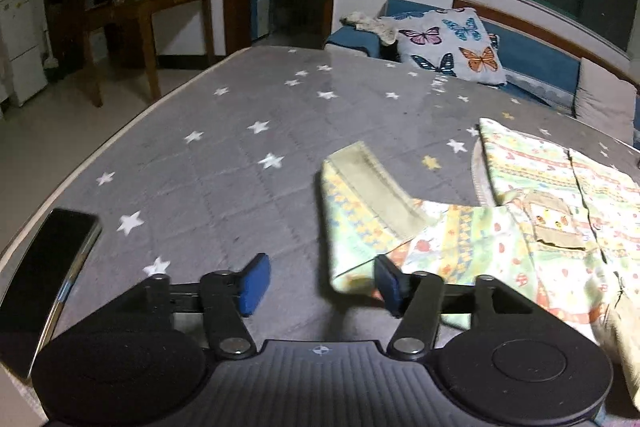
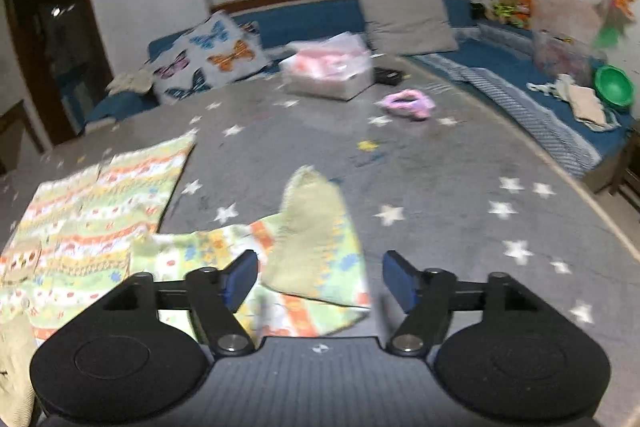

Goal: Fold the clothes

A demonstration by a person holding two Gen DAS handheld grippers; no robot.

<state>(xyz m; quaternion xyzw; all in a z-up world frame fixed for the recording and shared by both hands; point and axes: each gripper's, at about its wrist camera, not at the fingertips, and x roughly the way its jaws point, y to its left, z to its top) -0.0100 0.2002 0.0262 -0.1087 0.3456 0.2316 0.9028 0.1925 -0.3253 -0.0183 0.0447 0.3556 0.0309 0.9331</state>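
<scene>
A small patterned shirt (image 1: 540,227), pale green with orange and yellow bands, lies spread on the grey star-print mattress (image 1: 240,147). One sleeve (image 1: 368,211) with a plain cuff sticks out to the left. My left gripper (image 1: 322,283) is open just above the mattress, its right pad at the sleeve's near edge. In the right wrist view the shirt body (image 2: 96,203) lies at left and the other sleeve (image 2: 316,247) lies between the fingers of my open right gripper (image 2: 320,281).
A black phone (image 1: 44,275) lies at the mattress's left edge. A butterfly cushion (image 1: 448,43) and a grey pillow (image 2: 408,21) lean on the blue bench. A clear bag of pink items (image 2: 328,67) and a pink fabric ring (image 2: 408,103) lie farther back. A wooden table (image 1: 152,11) stands at left.
</scene>
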